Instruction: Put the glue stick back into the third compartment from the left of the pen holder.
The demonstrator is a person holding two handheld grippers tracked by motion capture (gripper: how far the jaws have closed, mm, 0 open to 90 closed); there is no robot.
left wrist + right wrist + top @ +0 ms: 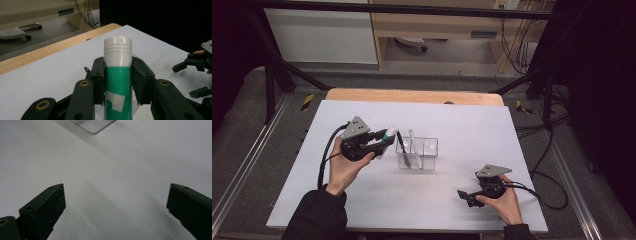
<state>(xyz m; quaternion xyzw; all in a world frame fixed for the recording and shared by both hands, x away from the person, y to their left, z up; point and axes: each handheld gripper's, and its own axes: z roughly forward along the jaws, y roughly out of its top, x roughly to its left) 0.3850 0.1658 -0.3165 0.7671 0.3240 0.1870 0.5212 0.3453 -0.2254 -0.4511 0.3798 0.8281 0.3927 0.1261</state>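
Tube (118, 82) | green body, white ribbed cap, white label patch

White tabletop (472, 200), rectangular, with a bare wooden strip (412, 96) along the far edge. Set on a grey carpeted floor (242, 130) inside a black metal frame (277, 70); silver rails (247, 165) along both sides, yellow-and-black hazard tape (307, 101) near the far corners. Beyond the frame: white panel (319, 35) at left, light wooden cabinet (437, 22) at centre, with a wheeled base (412, 44) on the floor beneath it. Black cables (517, 50) hanging at right of the cabinet and trailing over the floor. Dark curtain (602, 75) at right, darkness at far left. Even overhead light, soft shadows on the tabletop.
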